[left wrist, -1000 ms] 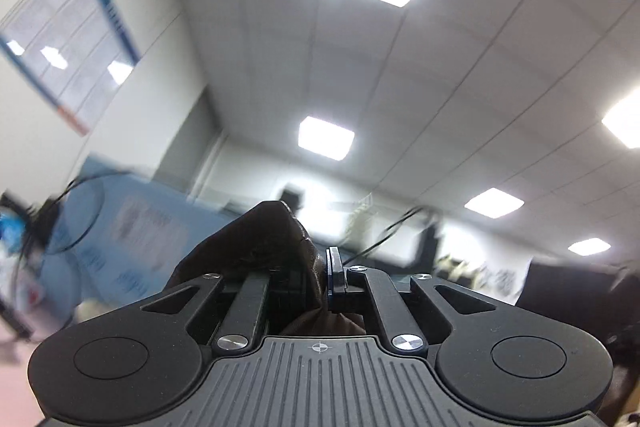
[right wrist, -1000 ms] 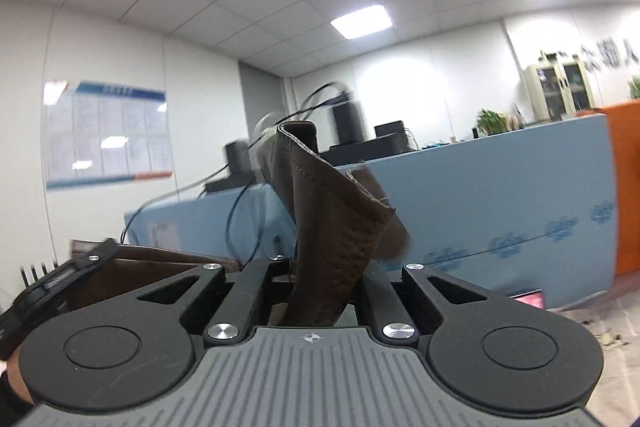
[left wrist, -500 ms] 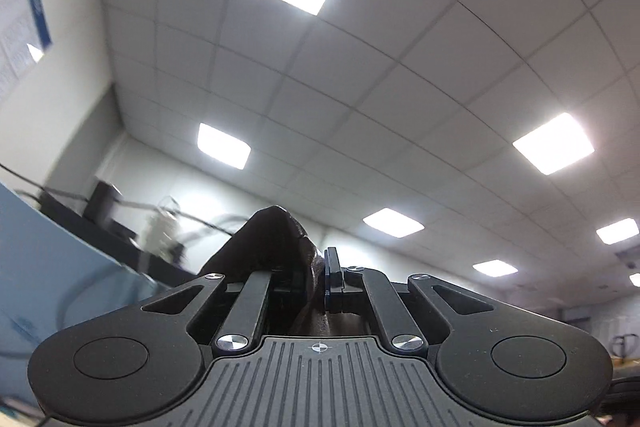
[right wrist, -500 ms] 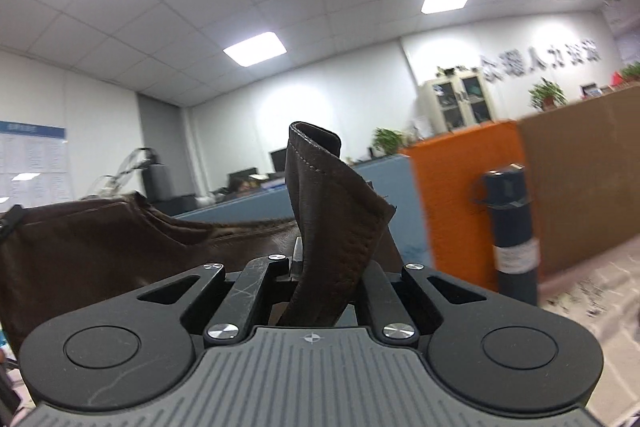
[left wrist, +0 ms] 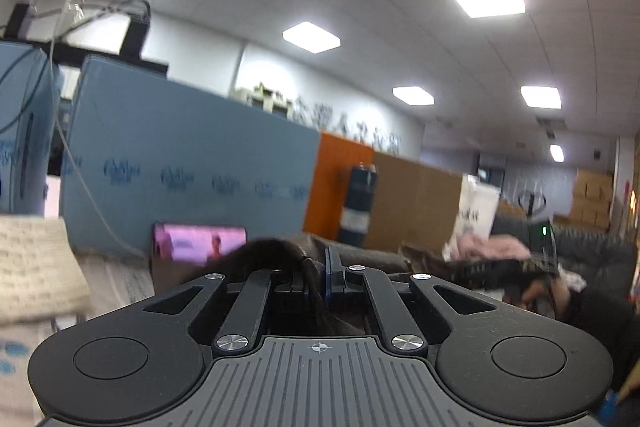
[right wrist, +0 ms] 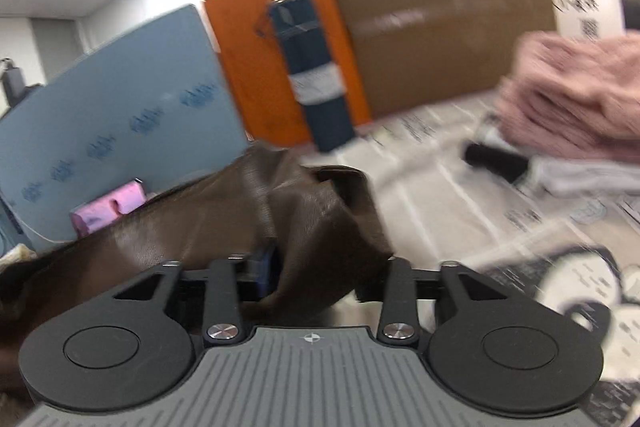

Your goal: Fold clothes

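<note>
A dark brown leather-like garment [right wrist: 192,235] stretches from the left across the right wrist view and bunches up between the fingers. My right gripper [right wrist: 316,277] is open, its jaws spread wide, with a fold of the garment still lying between them above the printed table cover [right wrist: 432,187]. In the left wrist view my left gripper [left wrist: 320,267] is shut on a dark bunch of the brown garment [left wrist: 272,251], which hides most of the left finger.
A folded pink sweater [right wrist: 572,95] lies at the right on white cloth. A dark blue cylinder [right wrist: 316,75] stands at the back before orange and brown boards. A lit pink screen [left wrist: 200,239] leans on the blue partition [left wrist: 180,163]. Beige knitwear [left wrist: 36,267] lies left.
Both cameras have swung down from the ceiling toward the table. The right gripper's jaws, shut on the garment before, have spread open. The left stays shut on it.
</note>
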Demonstrator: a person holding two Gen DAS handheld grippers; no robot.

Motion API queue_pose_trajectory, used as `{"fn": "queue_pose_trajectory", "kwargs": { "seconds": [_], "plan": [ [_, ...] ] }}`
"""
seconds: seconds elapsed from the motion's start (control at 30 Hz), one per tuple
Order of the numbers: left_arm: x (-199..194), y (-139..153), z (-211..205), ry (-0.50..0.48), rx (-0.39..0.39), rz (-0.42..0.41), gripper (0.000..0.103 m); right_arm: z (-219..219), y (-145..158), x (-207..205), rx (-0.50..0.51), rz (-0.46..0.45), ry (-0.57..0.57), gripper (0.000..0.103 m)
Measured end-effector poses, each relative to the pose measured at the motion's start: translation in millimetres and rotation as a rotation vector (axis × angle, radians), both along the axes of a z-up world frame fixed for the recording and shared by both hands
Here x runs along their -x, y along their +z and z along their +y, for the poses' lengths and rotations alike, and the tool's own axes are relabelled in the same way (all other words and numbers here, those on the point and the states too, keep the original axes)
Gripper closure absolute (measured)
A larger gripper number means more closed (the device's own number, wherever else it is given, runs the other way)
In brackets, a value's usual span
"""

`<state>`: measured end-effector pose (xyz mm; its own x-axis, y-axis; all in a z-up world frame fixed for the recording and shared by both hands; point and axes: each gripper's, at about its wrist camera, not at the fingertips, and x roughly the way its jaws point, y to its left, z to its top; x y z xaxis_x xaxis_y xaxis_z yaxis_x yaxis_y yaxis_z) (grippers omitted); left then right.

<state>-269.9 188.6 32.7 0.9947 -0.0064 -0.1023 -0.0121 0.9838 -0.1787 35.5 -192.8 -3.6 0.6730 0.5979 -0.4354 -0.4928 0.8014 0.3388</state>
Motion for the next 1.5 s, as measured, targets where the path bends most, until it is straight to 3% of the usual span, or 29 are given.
{"fn": "queue_pose_trajectory", "kwargs": {
  "seconds": [0.1,0.2,0.3,0.37,0.43,0.5,0.57,0.73,0.93,1.13,1.17,1.2,1.23,1.3,1.33,1.37,1.5],
  "plan": [
    [-2.4,-5.0,-3.6,-0.008,-0.015,0.064,0.097,-16.5,3.7,3.6,-0.009,0.010,-0.077,0.046],
    [2.4,-10.2,-12.3,-0.025,-0.029,0.101,0.093,-23.6,16.4,14.3,-0.003,-0.068,-0.159,0.032],
    [7.2,-15.4,-20.9,-0.042,-0.042,0.139,0.093,-25.3,33.0,23.3,-0.043,-0.153,-0.168,0.023],
    [9.9,-18.3,-25.9,-0.044,-0.047,0.159,0.092,-22.2,43.7,26.8,-0.098,-0.162,-0.103,0.017],
    [11.5,-19.3,-27.4,-0.014,-0.041,0.157,0.081,-14.8,50.1,21.1,-0.164,-0.094,-0.029,0.016],
    [12.5,-19.8,-26.7,0.009,-0.027,0.150,0.052,-2.2,51.7,11.6,-0.209,0.007,0.002,0.016],
    [15.3,-19.5,-25.9,0.021,-0.009,0.132,0.033,13.2,49.7,3.1,-0.225,0.095,0.011,0.016],
    [11.0,-17.5,-18.2,0.021,0.033,0.115,0.025,57.5,49.6,-5.4,-0.156,0.135,-0.056,0.016],
    [0.4,-17.3,-1.9,0.019,0.113,0.103,0.022,99.7,50.4,-14.9,0.033,0.012,-0.191,0.015],
    [-8.7,-17.9,4.4,0.008,0.145,0.098,0.025,97.5,33.2,-41.0,0.052,0.072,-0.159,0.016],
    [-9.2,-18.2,3.0,0.005,0.135,0.098,0.032,95.1,32.3,-41.4,0.054,0.075,-0.151,0.020],
    [-9.8,-18.2,1.3,-0.007,0.121,0.102,0.053,92.8,31.5,-41.7,0.057,0.077,-0.143,0.027],
    [-10.4,-18.1,-0.6,-0.023,0.106,0.108,0.063,91.2,31.0,-41.9,0.067,0.076,-0.136,0.033],
    [-10.5,-18.3,-5.1,-0.059,0.079,0.120,0.079,87.1,29.8,-42.2,0.085,0.083,-0.111,0.066],
    [-9.9,-18.5,-7.6,-0.084,0.068,0.121,0.083,84.7,28.9,-42.7,0.090,0.092,-0.095,0.073],
    [-8.4,-18.4,-10.7,-0.109,0.056,0.118,0.085,81.9,27.6,-43.1,0.091,0.104,-0.081,0.087],
    [2.3,-16.3,-23.3,-0.191,0.017,0.069,0.090,65.5,27.4,-30.6,0.065,0.078,-0.059,0.099]
  ]
}}
